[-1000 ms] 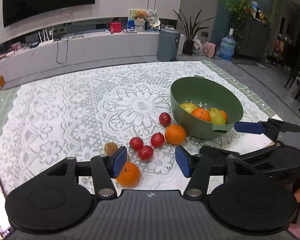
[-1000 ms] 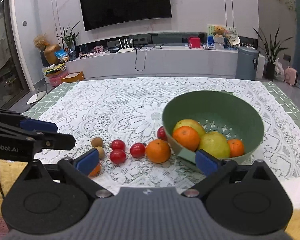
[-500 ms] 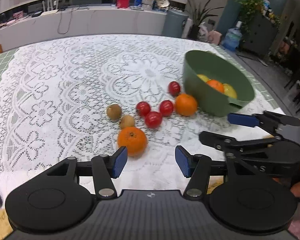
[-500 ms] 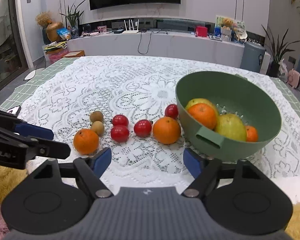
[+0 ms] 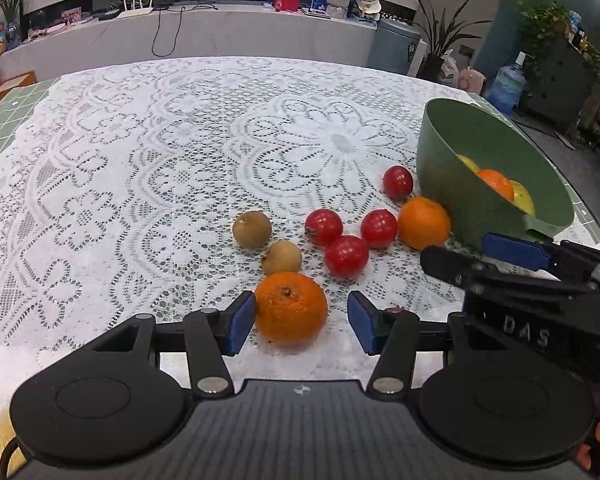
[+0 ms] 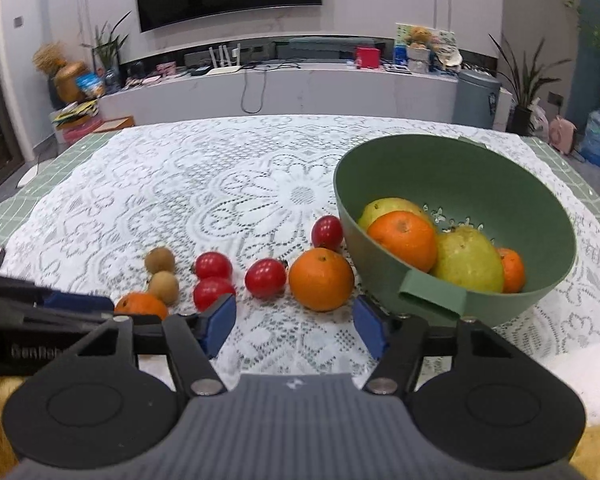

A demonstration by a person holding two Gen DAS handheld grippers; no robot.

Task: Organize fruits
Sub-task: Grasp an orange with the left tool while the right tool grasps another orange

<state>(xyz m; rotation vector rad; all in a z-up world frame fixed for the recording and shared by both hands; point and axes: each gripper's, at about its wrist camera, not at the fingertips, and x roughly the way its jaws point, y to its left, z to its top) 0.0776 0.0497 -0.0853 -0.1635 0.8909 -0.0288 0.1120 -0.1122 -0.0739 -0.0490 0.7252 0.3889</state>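
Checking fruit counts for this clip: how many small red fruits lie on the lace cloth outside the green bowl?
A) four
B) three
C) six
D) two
A: four red fruits sit on the lace cloth, one of them right beside the green bowl.

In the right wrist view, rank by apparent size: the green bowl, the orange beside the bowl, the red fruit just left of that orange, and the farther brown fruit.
Largest to smallest:
1. green bowl
2. orange beside the bowl
3. red fruit
4. farther brown fruit
All lie at similar depth, so the order is fairly safe.
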